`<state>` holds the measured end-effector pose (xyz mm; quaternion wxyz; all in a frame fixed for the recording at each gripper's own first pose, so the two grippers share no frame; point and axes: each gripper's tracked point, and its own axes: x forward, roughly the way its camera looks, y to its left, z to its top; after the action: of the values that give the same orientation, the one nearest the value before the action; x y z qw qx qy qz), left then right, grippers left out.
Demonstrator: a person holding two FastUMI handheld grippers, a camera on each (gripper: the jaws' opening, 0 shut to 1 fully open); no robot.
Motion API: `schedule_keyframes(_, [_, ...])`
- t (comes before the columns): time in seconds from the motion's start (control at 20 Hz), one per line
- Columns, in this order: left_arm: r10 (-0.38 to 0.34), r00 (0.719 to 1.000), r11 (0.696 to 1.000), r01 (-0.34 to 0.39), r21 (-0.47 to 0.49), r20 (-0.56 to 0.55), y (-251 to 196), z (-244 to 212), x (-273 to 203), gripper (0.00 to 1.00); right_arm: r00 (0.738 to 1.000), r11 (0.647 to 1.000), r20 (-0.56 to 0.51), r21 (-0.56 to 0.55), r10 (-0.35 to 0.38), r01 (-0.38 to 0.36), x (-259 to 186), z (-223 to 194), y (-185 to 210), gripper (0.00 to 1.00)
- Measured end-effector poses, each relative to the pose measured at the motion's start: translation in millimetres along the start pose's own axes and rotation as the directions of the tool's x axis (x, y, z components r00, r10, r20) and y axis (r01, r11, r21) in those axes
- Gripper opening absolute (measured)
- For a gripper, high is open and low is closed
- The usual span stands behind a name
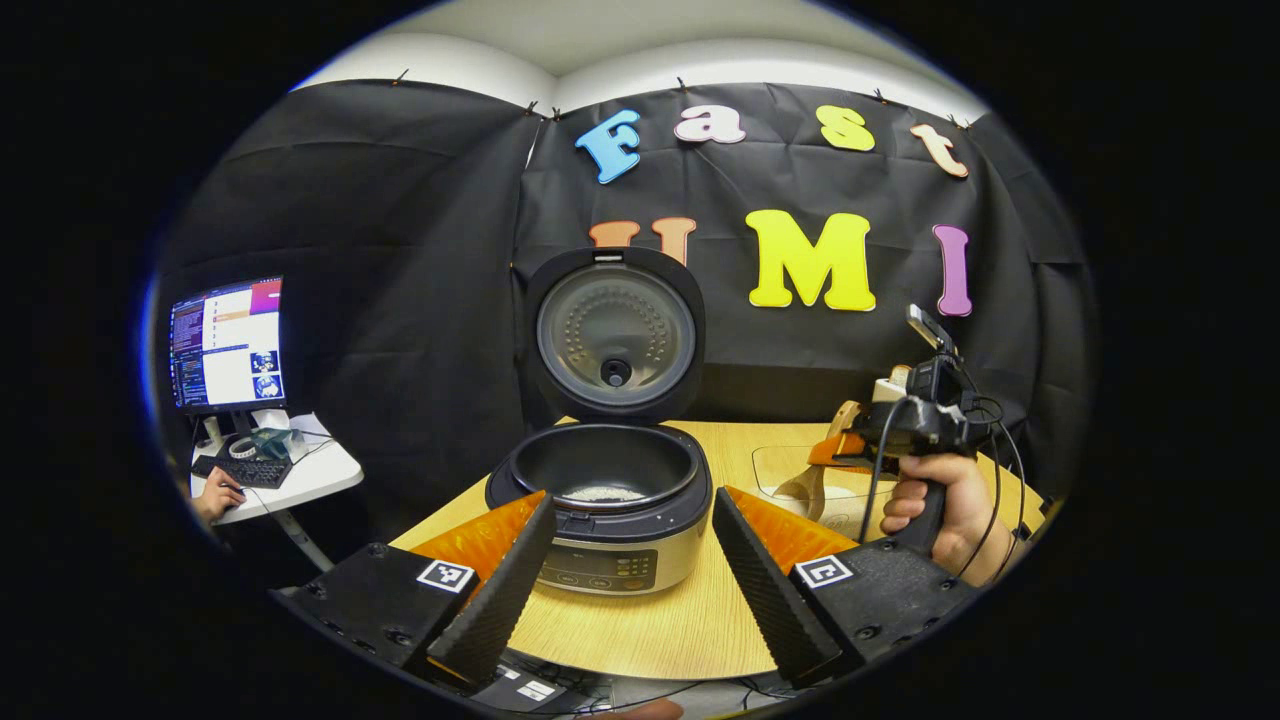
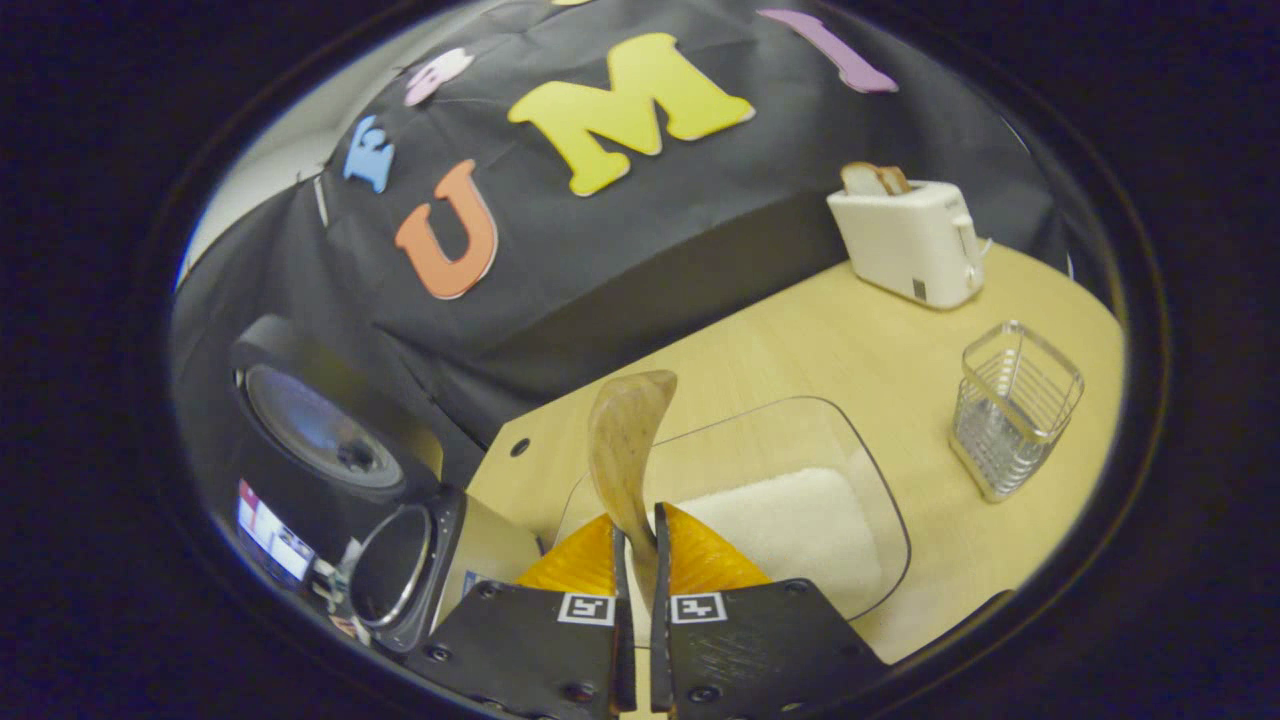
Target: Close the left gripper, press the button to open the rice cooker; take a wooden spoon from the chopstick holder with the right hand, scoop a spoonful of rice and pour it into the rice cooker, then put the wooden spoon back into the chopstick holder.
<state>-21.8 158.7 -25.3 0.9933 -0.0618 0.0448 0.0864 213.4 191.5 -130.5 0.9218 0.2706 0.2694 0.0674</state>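
The left gripper view faces the rice cooker (image 1: 600, 480) from near; the right gripper view tilts over the table (image 2: 800, 350); both share cooker and table.

The left gripper (image 1: 640, 585) hangs level with its fingers spread wide apart. The right gripper (image 2: 636, 610) (gripped by a bare hand (image 1: 945, 510)) is tilted, fingers clamped close together.

No readable text — the rice cooker (image 1: 600, 500) panel's markings are too small.
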Motion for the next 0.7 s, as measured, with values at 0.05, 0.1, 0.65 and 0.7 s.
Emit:
schedule_keyframes(0.05, [0.001,1.0,1.0,-0.001,0.001,-0.002,0,-1,1,1.0,1.0,0.999,-0.018,0.045,0.014,-0.013,1,2,-3,0.06])
schedule_keyframes(0.1, [-0.002,1.0,1.0,0.002,0.004,-0.005,-1,-2,2,1.0,0.999,0.995,-0.036,0.093,0.032,-0.029,2,4,-5,0.07])
schedule_keyframes(0.65, [-0.011,1.0,1.0,0.012,0.016,-0.016,-5,-6,4,1.0,0.986,0.856,-0.003,0.496,0.166,-0.143,0,29,-36,0.05])
schedule_keyframes(0.7, [-0.013,1.0,1.0,0.014,0.018,-0.016,-5,-6,3,1.0,0.986,0.847,0.018,0.509,0.166,-0.152,-4,35,-39,0.05])
